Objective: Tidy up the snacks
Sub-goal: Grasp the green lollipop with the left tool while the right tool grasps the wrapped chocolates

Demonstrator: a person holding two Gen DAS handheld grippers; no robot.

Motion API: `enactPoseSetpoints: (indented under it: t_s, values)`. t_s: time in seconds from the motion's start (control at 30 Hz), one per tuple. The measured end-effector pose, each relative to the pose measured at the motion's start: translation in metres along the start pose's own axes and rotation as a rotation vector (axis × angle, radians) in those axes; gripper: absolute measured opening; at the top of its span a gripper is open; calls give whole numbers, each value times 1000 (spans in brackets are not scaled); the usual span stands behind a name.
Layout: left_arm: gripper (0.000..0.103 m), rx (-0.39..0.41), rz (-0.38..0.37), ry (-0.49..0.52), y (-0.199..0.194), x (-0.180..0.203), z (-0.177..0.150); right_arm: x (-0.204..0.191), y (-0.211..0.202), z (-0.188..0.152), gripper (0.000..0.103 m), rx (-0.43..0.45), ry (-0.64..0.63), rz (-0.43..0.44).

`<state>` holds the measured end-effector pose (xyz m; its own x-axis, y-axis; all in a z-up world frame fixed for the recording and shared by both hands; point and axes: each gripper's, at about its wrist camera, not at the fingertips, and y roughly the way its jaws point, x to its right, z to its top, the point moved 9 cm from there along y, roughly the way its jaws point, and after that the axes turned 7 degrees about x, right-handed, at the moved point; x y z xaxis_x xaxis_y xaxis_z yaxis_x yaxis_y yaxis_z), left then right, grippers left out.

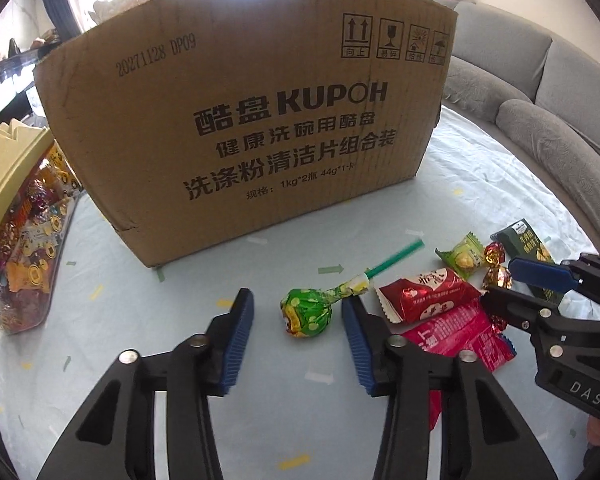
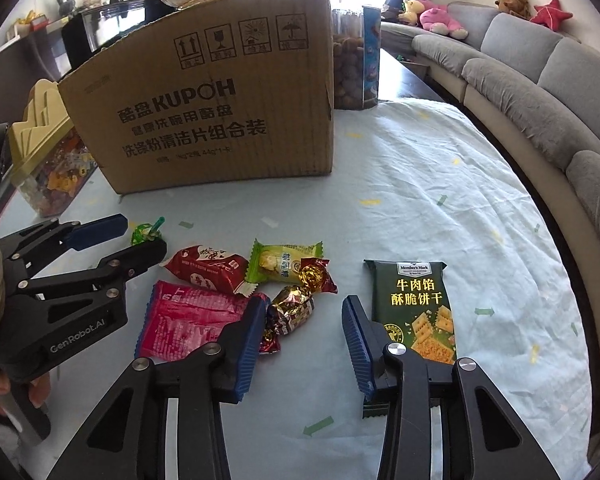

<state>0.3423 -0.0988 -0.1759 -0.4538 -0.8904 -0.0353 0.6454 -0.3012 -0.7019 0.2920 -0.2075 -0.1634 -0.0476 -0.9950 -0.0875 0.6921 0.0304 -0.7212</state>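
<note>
- Left wrist view: left gripper (image 1: 298, 330) spread around the green lollipop (image 1: 307, 312) at lower centre, pads not touching – closing on the round head could squirt it toward the red packet (image 1: 426, 294)
- Right wrist view: right gripper (image 2: 300, 334) spread, empty; gold candy (image 2: 292, 310) just beside its left pad, biscuit pack (image 2: 414, 308) under the right one – it could nudge either

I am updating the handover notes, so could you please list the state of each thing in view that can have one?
Brown cardboard box: upright on the table, top flaps open.
Green-wrapped lollipop: lying flat, wrapped, between the left gripper jaws, not pinched.
Gold foil candy: lying wrapped, beside one right gripper finger.
Dark green cracker packet: flat, sealed.
Red snack packet: flat, sealed.
Left gripper: open.
Right gripper: open.
</note>
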Motion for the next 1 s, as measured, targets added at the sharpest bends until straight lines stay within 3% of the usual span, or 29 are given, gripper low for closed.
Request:
enactPoseSetpoints:
  t_s: [0.1,0.37,0.63,1.0]
  values:
    - [26,-15,-11,-12,4,-1,-1,1,4,0,39,-6,10,3]
    - [26,-18,3,-20,0,2,-3,5,5,-2,20,-7,9,4]
    - [26,-9,20,-52,-18,4,-2,5,-4,0,20,14,12,21]
    - [26,74,40,-86,-62,5,18,-3,-38,20,20,103,6,79]
